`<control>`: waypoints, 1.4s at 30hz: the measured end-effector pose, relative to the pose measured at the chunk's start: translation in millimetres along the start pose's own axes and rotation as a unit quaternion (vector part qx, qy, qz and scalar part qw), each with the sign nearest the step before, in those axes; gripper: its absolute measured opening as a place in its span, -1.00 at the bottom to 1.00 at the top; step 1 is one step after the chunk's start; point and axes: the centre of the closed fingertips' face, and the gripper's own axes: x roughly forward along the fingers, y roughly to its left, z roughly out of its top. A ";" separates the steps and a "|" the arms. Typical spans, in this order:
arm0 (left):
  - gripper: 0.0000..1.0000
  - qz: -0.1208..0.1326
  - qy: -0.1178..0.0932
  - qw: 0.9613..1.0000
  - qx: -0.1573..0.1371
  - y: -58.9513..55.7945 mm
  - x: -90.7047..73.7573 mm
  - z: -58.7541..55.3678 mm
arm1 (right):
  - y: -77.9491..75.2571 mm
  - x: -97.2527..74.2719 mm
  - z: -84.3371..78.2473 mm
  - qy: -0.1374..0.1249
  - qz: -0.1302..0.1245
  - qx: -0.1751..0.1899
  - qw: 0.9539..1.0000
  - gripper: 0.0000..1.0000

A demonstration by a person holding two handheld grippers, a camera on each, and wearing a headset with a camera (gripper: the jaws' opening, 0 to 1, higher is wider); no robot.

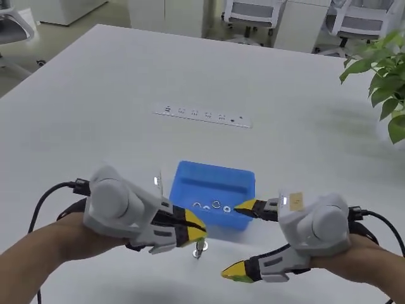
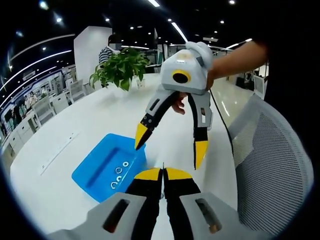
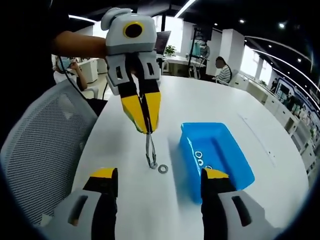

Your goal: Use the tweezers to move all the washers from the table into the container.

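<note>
White office table (image 1: 126, 82) carries the blue container (image 1: 212, 180), with several washers (image 3: 199, 155) lying in it. The left gripper (image 3: 145, 125) is clenched on the tweezers (image 3: 150, 147), whose tips point down at the table by two loose washers (image 3: 162, 169) just beside the container. The right gripper (image 2: 170, 150) hangs released, jaws wide apart. Likely risk: a flat washer slips from the thin tips or skids away if the pinch lands off its edge.

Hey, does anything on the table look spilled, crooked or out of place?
Nothing spilled or damaged. One washer lies on the table outside the blue container, beside the tips of the tweezers that the left gripper holds.
</note>
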 end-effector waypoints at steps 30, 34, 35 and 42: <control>-0.90 -0.012 0.007 1.000 -0.003 4.1 -2.0 -2.9 | 11.1 45.3 6.6 0.035 0.093 -0.099 0.990 -0.65; -0.90 -0.013 0.007 1.000 -0.004 4.6 -1.3 -2.7 | 14.8 47.5 6.8 0.036 0.105 -0.109 0.988 -0.77; -0.90 -0.013 0.007 1.000 -0.005 4.6 -1.2 -2.7 | 14.5 47.8 6.9 0.036 0.105 -0.111 0.988 -0.77; -0.90 -0.014 0.006 1.000 -0.006 3.5 -0.9 -2.1 | 16.1 47.6 6.4 0.036 0.106 -0.113 0.987 -0.80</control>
